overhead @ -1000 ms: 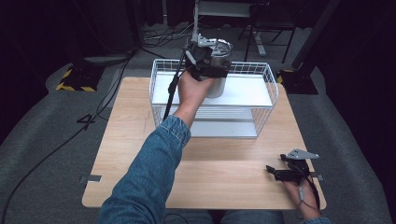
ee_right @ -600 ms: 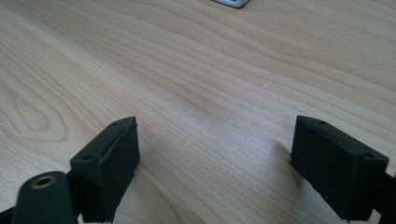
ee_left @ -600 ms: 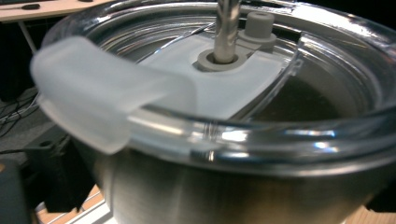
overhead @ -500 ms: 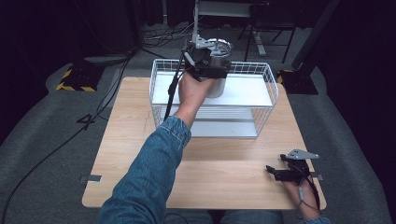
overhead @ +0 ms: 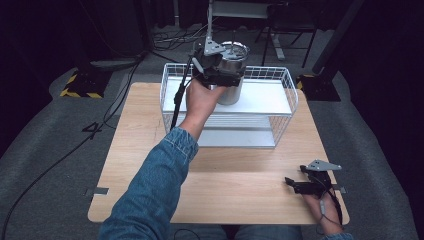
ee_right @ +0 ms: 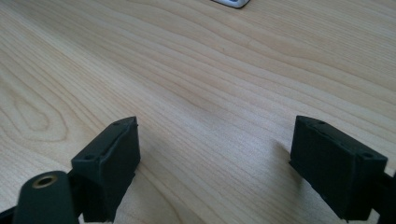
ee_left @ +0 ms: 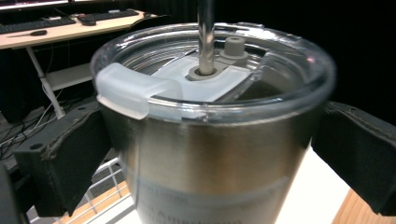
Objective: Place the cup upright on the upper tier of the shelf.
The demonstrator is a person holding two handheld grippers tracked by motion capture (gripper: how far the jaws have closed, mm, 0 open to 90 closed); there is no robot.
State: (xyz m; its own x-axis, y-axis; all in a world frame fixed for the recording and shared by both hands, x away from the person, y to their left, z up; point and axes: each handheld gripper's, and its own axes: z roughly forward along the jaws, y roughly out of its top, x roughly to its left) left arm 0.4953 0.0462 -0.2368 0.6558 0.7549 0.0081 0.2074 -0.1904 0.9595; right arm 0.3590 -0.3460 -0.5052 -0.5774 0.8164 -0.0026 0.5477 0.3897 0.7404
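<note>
Left gripper (overhead: pixel 220 70): I have it at the tumbler (ee_left: pixel 210 154), jaws set one on each side of the steel body just under the lid (ee_left: pixel 212 70). In the left gripper view both pads stand a little clear of the wall, so I read it as released, not yet clamped. Contact on the far side cannot be confirmed.

Tumbler location: upright on the white upper shelf (overhead: pixel 265 100) of the wire rack (overhead: pixel 287 107), toward its back left part, on the table (overhead: pixel 150 150). A metal straw (ee_left: pixel 205 32) rises through the clear lid, and a frosted tab projects at the lid rim.

Handling, as I judge it:
- Body is rigid stainless steel; it will not deform under jaw pressure.
- Surface is smooth and tapers downward, so expect slip if grip is light.
- Weight is unknown; contents are hidden.
- Take hold on the steel wall below the lid. Avoid the lid and straw, which may shift or pop loose.
- Keep it vertical when lifting over the rack's rim.

Right gripper (overhead: pixel 306 186): parked low over the table's near right corner, jaws wide apart, holding nothing.
</note>
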